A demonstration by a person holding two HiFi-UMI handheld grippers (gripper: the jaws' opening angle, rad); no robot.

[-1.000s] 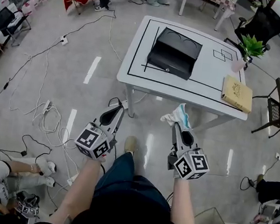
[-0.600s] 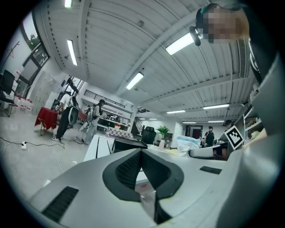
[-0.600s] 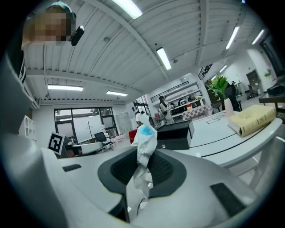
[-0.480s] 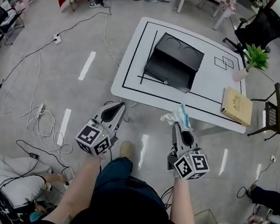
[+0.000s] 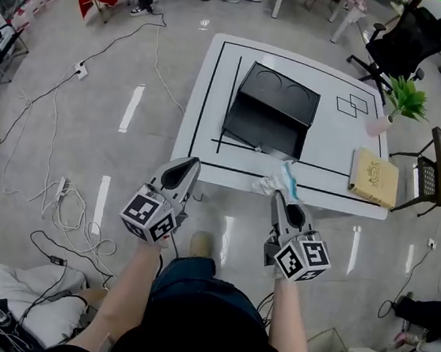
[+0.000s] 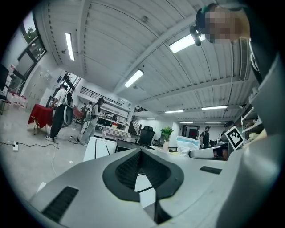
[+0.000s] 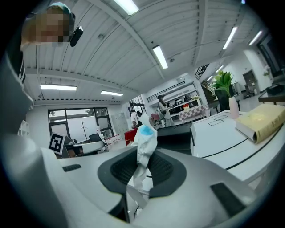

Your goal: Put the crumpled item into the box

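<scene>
Holding the crumpled item (image 5: 282,180) pinched in my right gripper (image 5: 279,196) at the worktop's (image 5: 332,145) near edge; the box (image 5: 272,110) lies ahead, slightly left, nearer this hand. Left gripper (image 5: 182,173) hangs alongside, closed, empty.

You face a white table (image 5: 215,91) marked with black lines; a black box (image 5: 272,110) sits near its middle; a tan book (image 5: 374,177) lies at its right front corner; a potted plant (image 5: 378,123) stands at its right edge.
</scene>
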